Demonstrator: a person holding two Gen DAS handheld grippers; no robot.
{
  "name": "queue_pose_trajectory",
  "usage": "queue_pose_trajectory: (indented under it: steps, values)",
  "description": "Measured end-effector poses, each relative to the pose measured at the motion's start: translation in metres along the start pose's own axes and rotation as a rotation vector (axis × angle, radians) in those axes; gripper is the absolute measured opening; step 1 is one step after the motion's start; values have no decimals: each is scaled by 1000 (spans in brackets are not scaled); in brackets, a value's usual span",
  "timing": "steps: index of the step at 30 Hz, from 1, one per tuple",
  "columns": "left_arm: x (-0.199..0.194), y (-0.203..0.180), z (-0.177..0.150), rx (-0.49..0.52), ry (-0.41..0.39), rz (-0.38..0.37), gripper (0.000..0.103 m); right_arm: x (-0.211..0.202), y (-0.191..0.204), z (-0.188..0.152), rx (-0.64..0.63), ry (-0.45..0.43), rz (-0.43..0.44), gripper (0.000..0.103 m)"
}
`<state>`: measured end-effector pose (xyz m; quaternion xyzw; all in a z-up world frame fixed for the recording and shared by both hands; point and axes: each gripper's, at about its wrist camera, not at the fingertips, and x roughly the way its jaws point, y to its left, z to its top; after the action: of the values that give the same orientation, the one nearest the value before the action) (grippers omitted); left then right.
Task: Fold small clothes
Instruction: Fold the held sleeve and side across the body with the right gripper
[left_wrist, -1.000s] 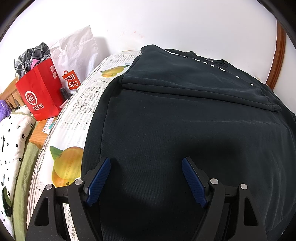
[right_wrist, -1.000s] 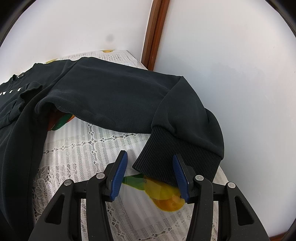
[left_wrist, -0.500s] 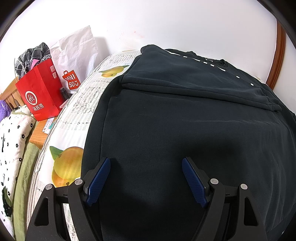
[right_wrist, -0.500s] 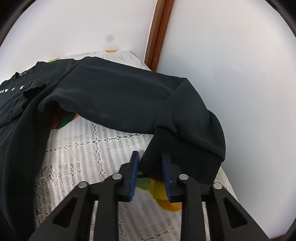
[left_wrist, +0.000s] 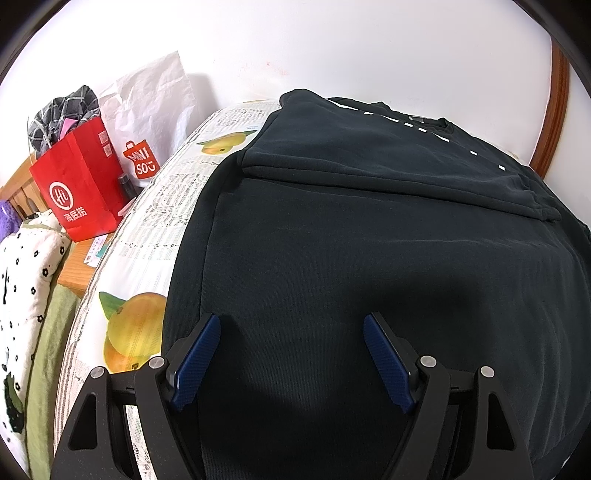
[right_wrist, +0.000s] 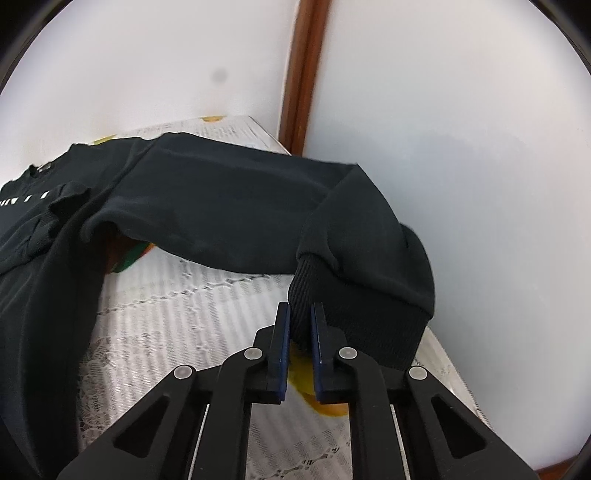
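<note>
A black sweatshirt (left_wrist: 369, 240) lies spread on a table with a white fruit-print cloth (left_wrist: 147, 236). One sleeve is folded across its chest. My left gripper (left_wrist: 291, 332) is open and empty, low over the sweatshirt's body near its lower hem. In the right wrist view the other sleeve (right_wrist: 229, 210) stretches out to the right and bends at the wall. My right gripper (right_wrist: 300, 314) is shut on the left corner of that sleeve's ribbed cuff (right_wrist: 354, 314), which is lifted slightly off the cloth.
A red paper bag (left_wrist: 77, 188) and a white shopping bag (left_wrist: 147, 122) stand at the left beyond the table edge, with bedding (left_wrist: 22, 295) below them. White walls and a brown door frame (right_wrist: 303, 77) close in at the back and right.
My right gripper has closed from open onto the cuff's corner and raised it a little. The left gripper has not moved.
</note>
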<state>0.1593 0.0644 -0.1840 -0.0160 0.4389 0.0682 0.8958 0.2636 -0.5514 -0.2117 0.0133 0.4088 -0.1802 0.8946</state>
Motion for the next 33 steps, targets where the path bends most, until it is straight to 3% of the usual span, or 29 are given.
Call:
queue_pose_trajectory:
  steps: [4,9,15,19,22,26,30,33]
  values:
    - [-3,3,3,-8,16,-43,78,-38,8,25,64,-48,88,10]
    - [-16,13,18,-15,6,-125,78,-107,54,74,17,-162,198,9]
    - [-16,27,29,19,-27,21,78,-173,156,118,-93,-245,406,9]
    - [-1,33,23,35,12,1,78,-199,243,130,-172,-250,561,9]
    - [12,38,18,28,45,-44,78,-209,303,129,-225,-250,640,9]
    - [11,52,14,-32,23,-123,78,-209,377,119,-274,-218,737,9]
    - [10,43,8,32,24,-87,82,-194,432,113,-305,-168,788,9]
    - [10,46,8,21,25,-107,84,-174,458,105,-317,-117,790,10]
